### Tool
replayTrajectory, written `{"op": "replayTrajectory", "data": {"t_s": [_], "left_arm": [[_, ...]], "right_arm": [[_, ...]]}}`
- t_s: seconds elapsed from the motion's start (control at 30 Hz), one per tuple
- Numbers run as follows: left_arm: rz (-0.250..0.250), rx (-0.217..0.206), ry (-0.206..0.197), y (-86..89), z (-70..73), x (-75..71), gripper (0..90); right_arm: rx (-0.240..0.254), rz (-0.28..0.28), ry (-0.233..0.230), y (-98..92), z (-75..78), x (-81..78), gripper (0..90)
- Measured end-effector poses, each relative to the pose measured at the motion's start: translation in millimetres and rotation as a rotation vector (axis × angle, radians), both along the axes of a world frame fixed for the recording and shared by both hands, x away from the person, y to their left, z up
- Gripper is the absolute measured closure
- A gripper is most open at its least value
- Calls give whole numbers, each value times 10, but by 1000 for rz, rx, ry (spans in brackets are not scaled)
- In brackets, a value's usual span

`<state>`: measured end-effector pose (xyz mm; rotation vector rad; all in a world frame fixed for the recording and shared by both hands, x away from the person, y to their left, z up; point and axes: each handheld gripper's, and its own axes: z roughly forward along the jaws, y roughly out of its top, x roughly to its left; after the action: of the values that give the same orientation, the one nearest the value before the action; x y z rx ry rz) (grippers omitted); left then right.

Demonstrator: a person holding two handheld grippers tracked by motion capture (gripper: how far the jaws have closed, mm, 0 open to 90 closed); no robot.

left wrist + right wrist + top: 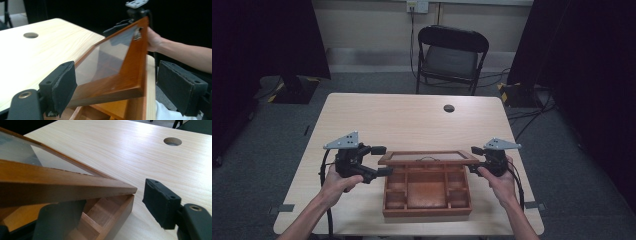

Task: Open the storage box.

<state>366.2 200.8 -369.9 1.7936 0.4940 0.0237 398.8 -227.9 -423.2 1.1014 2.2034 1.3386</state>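
Glass-paned wooden lid half-raised over brown wooden compartment box, flanked left and right.

Resting on pale wooden counter, near the person's side. Left tool and right tool set at opposite lid edges, likely to keep the swing level. Left tool wide open, lid corner between jaws, pads clear of wood. Right tool open but narrower: one jaw tucked under the edge as prop, other pad apart.

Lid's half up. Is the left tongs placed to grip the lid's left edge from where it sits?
Probably yes. The left tongs stand open with the wooden glass-paned lid's corner already between the pads, neither pad pressing it. Nothing stands between them; closing should catch the frame. The right tongs are at the opposite edge.
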Motion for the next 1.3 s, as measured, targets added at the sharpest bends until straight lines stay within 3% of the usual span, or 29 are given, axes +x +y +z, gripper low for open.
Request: {"op": "replayTrajectory", "data": {"t_s": [0.1, 0.3, 0.4, 0.53, 0.6, 0.67, 0.73, 0.77, 0.83, 1.1, 1.3], "left_arm": [[8, -27, -17, 3, 48, 5, 156], [-19, 5, -34, -42, 60, -23, 154], [17, 50, -46, -67, 35, -26, 157], [82, 85, -27, -71, -55, 77, 179], [93, 77, -30, -56, -93, 124, 295], [134, 65, -17, -39, -129, 179, 367], [123, 56, -12, -31, -160, 216, 452], [125, 57, -12, -36, -168, 219, 452], [115, 71, -31, -49, -178, 216, 505], [124, 61, -21, -55, -170, 253, 519], [140, 78, 1, -54, -224, 338, 517]], "right_arm": [[6, 4, 1, 8, 8, 15, 388], [23, 39, -10, 42, 45, 43, 468], [18, 38, -28, 63, 63, 49, 476], [30, 33, -31, 47, 83, 52, 514], [34, 30, -27, 31, 93, 45, 533], [37, 27, -24, 29, 94, 38, 535], [40, 30, -27, 22, 89, 29, 542], [40, 30, -27, 22, 89, 29, 542], [44, 32, -31, 19, 88, 33, 540], [54, 65, -29, 39, 63, 131, 437], [43, 58, -42, 62, 66, 130, 442]]}}
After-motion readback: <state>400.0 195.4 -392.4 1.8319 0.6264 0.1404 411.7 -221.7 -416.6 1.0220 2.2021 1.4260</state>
